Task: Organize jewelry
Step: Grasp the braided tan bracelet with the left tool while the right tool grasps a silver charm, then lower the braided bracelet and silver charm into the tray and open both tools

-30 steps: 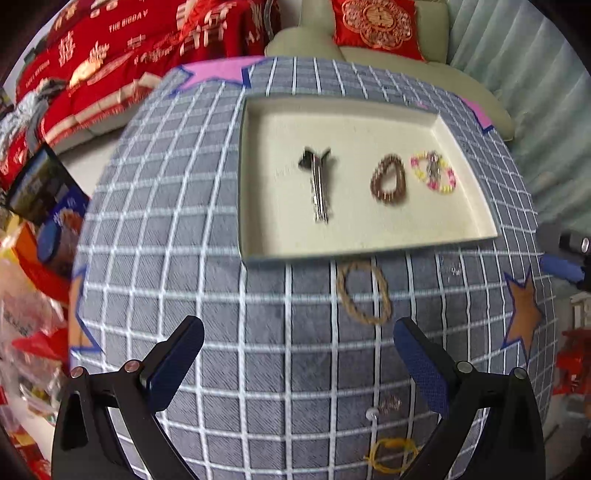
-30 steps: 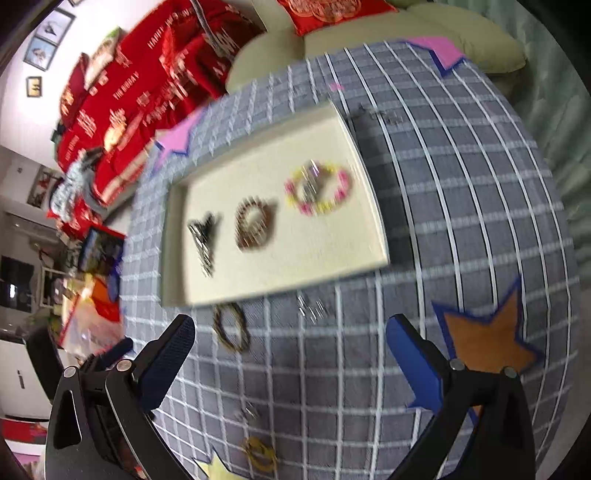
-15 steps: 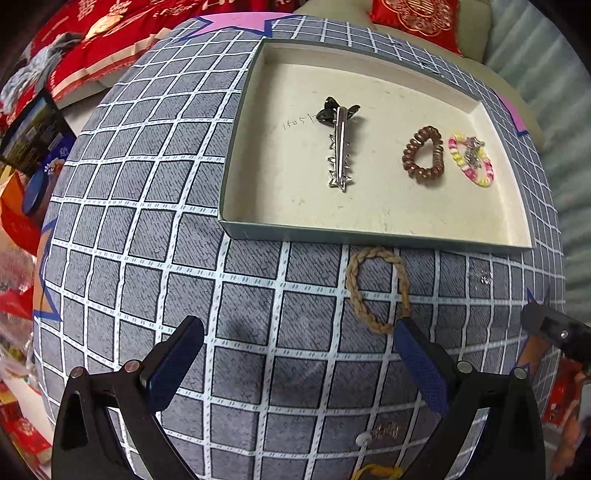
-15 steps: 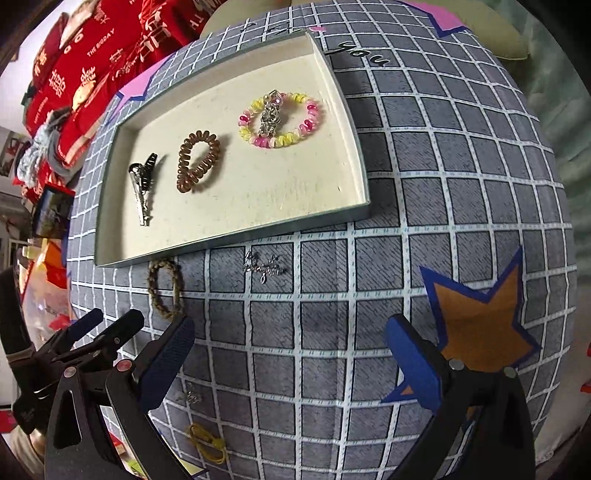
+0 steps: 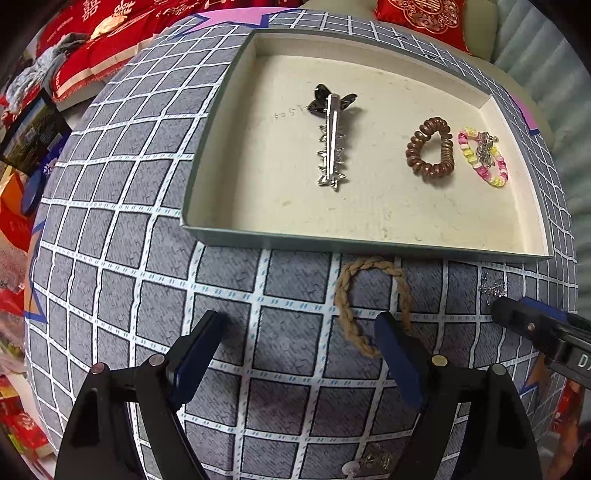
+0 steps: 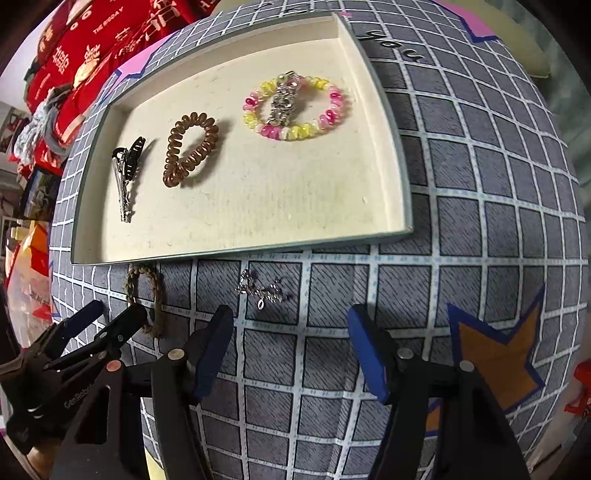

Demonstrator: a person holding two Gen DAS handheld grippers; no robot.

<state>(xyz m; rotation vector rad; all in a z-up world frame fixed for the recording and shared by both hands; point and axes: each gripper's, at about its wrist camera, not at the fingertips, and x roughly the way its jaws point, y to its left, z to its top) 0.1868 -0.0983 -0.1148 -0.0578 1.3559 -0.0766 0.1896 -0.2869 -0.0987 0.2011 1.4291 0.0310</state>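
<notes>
A cream tray (image 5: 221,206) (image 6: 400,192) holds a silver hair clip (image 5: 331,140) (image 6: 125,173), a brown coil hair tie (image 5: 430,152) (image 6: 190,149) and a pink-yellow bead bracelet (image 5: 484,157) (image 6: 295,107). A tan braided band (image 5: 354,314) (image 6: 147,295) lies on the cloth in front of the tray. My left gripper (image 5: 299,343) is open, its right finger over the band's near end. A small silver chain (image 6: 260,290) (image 5: 491,288) lies just beyond my open right gripper (image 6: 291,339).
The grey checked tablecloth (image 5: 110,229) has orange star patches (image 6: 498,354). A small silver trinket (image 5: 369,461) lies near the left gripper's base. Red cushions (image 5: 421,14) and clutter surround the table.
Both grippers have moved forward and down toward the cloth. The left one closed in on the braided band, the right one on the silver chain.
</notes>
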